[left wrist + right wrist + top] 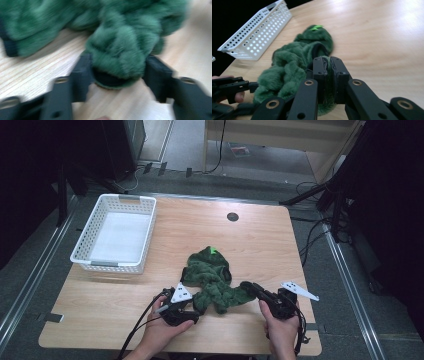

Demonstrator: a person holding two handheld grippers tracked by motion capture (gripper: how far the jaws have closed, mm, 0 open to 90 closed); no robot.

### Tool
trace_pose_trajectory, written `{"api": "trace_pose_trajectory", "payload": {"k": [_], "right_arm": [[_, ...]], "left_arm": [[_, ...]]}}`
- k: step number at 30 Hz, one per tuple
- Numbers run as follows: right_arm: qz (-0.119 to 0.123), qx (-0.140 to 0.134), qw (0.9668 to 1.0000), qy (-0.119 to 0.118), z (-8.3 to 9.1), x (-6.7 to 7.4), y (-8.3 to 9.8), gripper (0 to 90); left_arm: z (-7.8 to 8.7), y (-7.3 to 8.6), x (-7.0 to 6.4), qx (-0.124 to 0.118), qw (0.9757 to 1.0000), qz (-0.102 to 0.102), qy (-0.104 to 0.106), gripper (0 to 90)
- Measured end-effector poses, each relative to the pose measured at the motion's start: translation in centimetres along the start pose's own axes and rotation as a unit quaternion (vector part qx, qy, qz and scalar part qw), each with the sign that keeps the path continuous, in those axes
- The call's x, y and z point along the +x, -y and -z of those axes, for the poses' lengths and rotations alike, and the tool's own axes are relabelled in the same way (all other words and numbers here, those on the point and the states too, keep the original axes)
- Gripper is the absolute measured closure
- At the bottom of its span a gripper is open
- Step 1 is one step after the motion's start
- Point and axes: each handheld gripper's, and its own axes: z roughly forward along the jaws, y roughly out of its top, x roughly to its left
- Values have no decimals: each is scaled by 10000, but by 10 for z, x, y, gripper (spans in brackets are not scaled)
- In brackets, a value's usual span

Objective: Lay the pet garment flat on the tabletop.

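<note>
Right gripper point(327, 63) pinching green plush cloth point(212, 280), left gripper point(117, 75) straddling it (unclear grip), white basket point(117, 232) well apart.

No readable text, labels or numbers, bright green tag point(214, 251) possibly printed, too blurred

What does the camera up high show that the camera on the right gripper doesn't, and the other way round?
The high view takes in the whole wooden table, the floor around it, both of the person's hands, and the round hole near the table's far edge. The right gripper view gives a close look at the right gripper, its jaws pinched shut on an edge of the green fuzzy cloth. Both share the cloth, the white basket, the left gripper and the tabletop.
</note>
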Motion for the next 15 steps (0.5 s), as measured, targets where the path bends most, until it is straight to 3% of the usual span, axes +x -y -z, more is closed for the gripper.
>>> {"api": "trace_pose_trajectory", "payload": {"k": [3,4,8,10,13,15], "right_arm": [[-4,137,9999,78,0,-5,8,850],[15,241,9997,63,-1,-5,12,851],[294,623,9974,190,-2,-1,28,858],[324,734,9965,235,1,1,34,866],[450,904,9942,378,3,4,42,869],[519,1005,9929,376,3,5,46,863]], "left_arm": [[5,-2,2,-45,9999,-91,9,748],[8,-2,4,-44,9999,-126,31,778],[24,1,21,-14,9999,-138,20,801],[32,4,30,69,9998,-192,70,802],[39,9,36,303,9982,-509,55,797],[40,12,37,428,9967,-667,151,763]]}}
